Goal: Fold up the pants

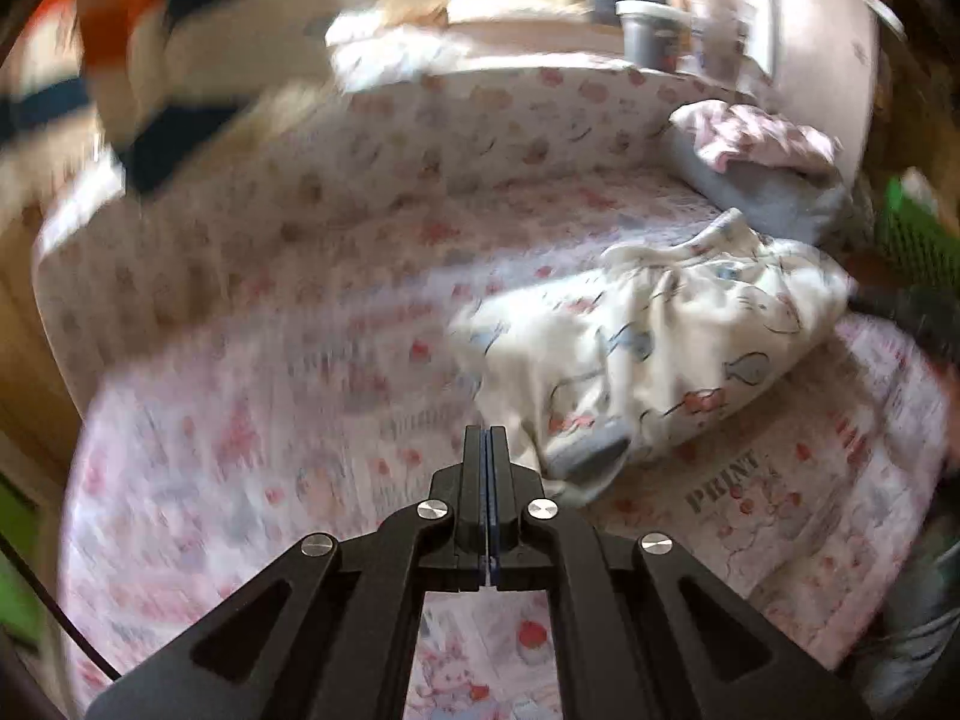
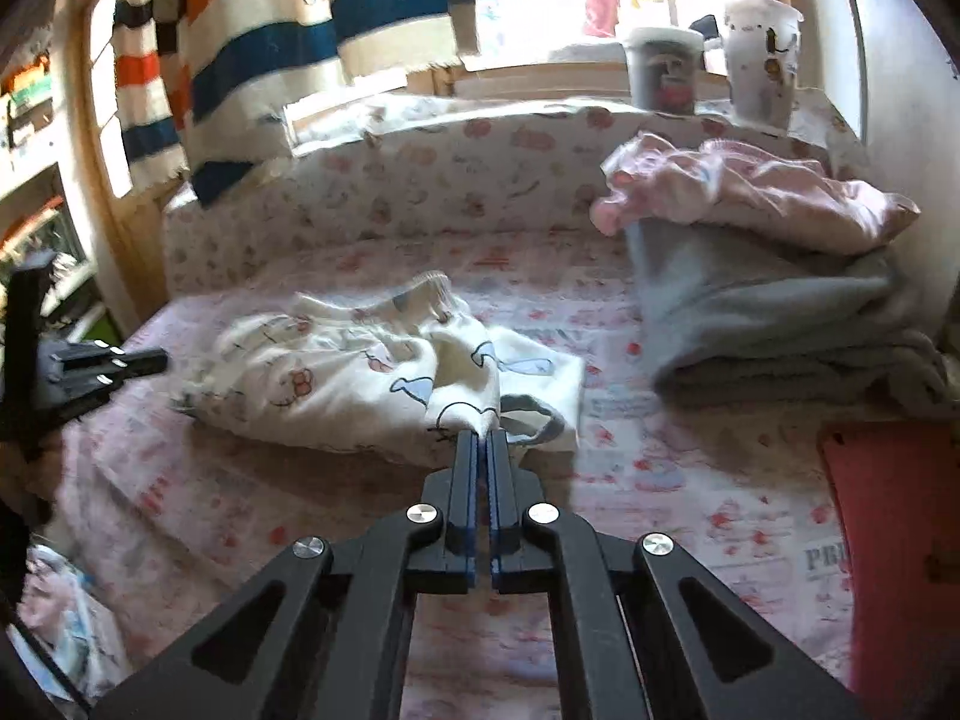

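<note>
The pants (image 2: 372, 378) are small, cream, with a cartoon print and grey cuffs. They lie bunched on the pink printed bed sheet (image 2: 660, 480). My right gripper (image 2: 485, 437) is shut on a fold of the pants near a grey cuff (image 2: 534, 420) and lifts it slightly. In the left wrist view the pants (image 1: 648, 348) lie to the right of my left gripper (image 1: 486, 435), which is shut and empty over the sheet, close to the cuff (image 1: 591, 456). The left gripper also shows at the left edge of the right wrist view (image 2: 153, 362).
A folded grey blanket (image 2: 780, 324) with a pink garment (image 2: 750, 192) on top lies at the back right. A padded printed headboard (image 2: 450, 180) runs behind. Two cups (image 2: 663, 69) stand on the ledge. A striped towel (image 2: 270, 42) hangs at left. A red object (image 2: 894, 540) lies at right.
</note>
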Motion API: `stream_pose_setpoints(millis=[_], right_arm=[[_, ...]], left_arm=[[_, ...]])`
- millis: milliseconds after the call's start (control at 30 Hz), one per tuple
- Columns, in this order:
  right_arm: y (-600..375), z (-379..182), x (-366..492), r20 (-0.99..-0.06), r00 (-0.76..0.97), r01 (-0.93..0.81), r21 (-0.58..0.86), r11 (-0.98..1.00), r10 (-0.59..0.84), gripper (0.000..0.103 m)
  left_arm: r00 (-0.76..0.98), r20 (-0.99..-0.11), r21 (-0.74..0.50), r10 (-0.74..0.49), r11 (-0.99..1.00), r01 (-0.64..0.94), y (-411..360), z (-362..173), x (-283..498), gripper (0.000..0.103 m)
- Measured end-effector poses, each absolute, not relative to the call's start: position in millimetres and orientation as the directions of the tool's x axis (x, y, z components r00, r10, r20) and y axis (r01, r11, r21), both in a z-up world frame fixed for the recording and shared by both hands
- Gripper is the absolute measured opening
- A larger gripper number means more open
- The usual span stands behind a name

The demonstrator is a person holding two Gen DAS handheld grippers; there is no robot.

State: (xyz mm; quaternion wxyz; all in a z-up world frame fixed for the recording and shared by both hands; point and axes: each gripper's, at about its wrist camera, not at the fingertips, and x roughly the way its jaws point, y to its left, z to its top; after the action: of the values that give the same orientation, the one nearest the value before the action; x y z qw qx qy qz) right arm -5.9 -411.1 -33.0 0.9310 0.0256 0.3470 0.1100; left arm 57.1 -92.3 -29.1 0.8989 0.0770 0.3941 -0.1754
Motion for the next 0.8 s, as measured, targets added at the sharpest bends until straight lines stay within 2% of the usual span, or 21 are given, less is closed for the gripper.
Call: stream_pose_setpoints(millis=[33, 100, 200, 267, 300, 333, 367, 400, 500, 567, 633, 667, 700, 800], right_arm=[[-409.5, -44.0, -1.6, -0.672, 0.701, -0.202, 0.132, 0.97, 0.237, 0.002], [-407.1, -60.0, 3.6, -0.711, 0.658, -0.202, 0.152, 0.967, 0.249, 0.002], [-411.8, -55.2, -0.9, -0.676, 0.679, -0.218, 0.185, 0.958, 0.285, 0.002], [-416.9, -48.0, -2.3, -0.662, 0.685, -0.227, 0.203, 0.953, 0.304, 0.004], [-418.0, -46.4, -1.4, -0.669, 0.681, -0.219, 0.2, 0.955, 0.297, 0.008], [-420.7, -46.1, -0.1, -0.677, 0.672, -0.217, 0.205, 0.954, 0.298, 0.009], [-421.0, -46.2, 1.4, -0.683, 0.664, -0.22, 0.212, 0.952, 0.305, 0.015], [-423.2, -48.8, 3.2, -0.697, 0.644, -0.223, 0.225, 0.948, 0.317, 0.022], [-422.3, -57.1, 4.6, -0.72, 0.616, -0.229, 0.224, 0.947, 0.32, 0.023], [-421.6, -60.5, 5.6, -0.719, 0.617, -0.234, 0.223, 0.946, 0.322, 0.023], [-421.4, -61.3, 7.5, -0.697, 0.621, -0.254, 0.253, 0.934, 0.357, 0.022], [-420.3, -60.8, 8.7, -0.69, 0.626, -0.261, 0.254, 0.932, 0.363, 0.009], [-420.6, -59.6, 8.9, -0.684, 0.638, -0.254, 0.246, 0.935, 0.353, 0.005], [-427.2, -50.6, 5.0, -0.652, 0.69, -0.209, 0.236, 0.949, 0.314, 0.003]], left_arm=[[0.603, -0.744, -0.044, -0.286, 0.922, 0.384, -88.8, -33.2, 58.2, 0.0], [0.604, -0.722, -0.043, -0.337, 0.894, 0.447, -93.9, -35.5, 48.2, 0.0], [0.549, -0.707, -0.1, -0.447, 0.831, 0.548, -108.5, -32.8, 36.8, 0.0], [0.554, -0.693, -0.089, -0.461, 0.818, 0.569, -121.1, -28.2, 33.8, 0.002], [0.564, -0.689, -0.071, -0.454, 0.818, 0.571, -127.6, -26.7, 33.6, 0.006], [0.572, -0.687, -0.061, -0.447, 0.821, 0.568, -133.0, -26.1, 35.2, 0.019], [0.581, -0.688, -0.055, -0.436, 0.829, 0.557, -137.5, -26.7, 38.6, 0.033], [0.588, -0.69, -0.048, -0.422, 0.837, 0.545, -141.4, -27.9, 41.5, 0.036], [0.547, -0.722, -0.077, -0.424, 0.835, 0.545, -150.3, -38.5, 54.8, 0.034], [0.519, -0.741, -0.107, -0.427, 0.838, 0.536, -153.4, -46.6, 63.1, 0.011], [0.516, -0.742, -0.113, -0.427, 0.839, 0.533, -154.6, -49.5, 63.4, 0.006], [0.524, -0.742, -0.101, -0.418, 0.843, 0.529, -155.2, -49.3, 60.8, 0.005], [0.536, -0.742, -0.084, -0.403, 0.849, 0.522, -155.6, -48.4, 58.9, 0.004], [0.592, -0.726, -0.02, -0.351, 0.871, 0.491, -151.3, -41.0, 50.4, 0.004]])
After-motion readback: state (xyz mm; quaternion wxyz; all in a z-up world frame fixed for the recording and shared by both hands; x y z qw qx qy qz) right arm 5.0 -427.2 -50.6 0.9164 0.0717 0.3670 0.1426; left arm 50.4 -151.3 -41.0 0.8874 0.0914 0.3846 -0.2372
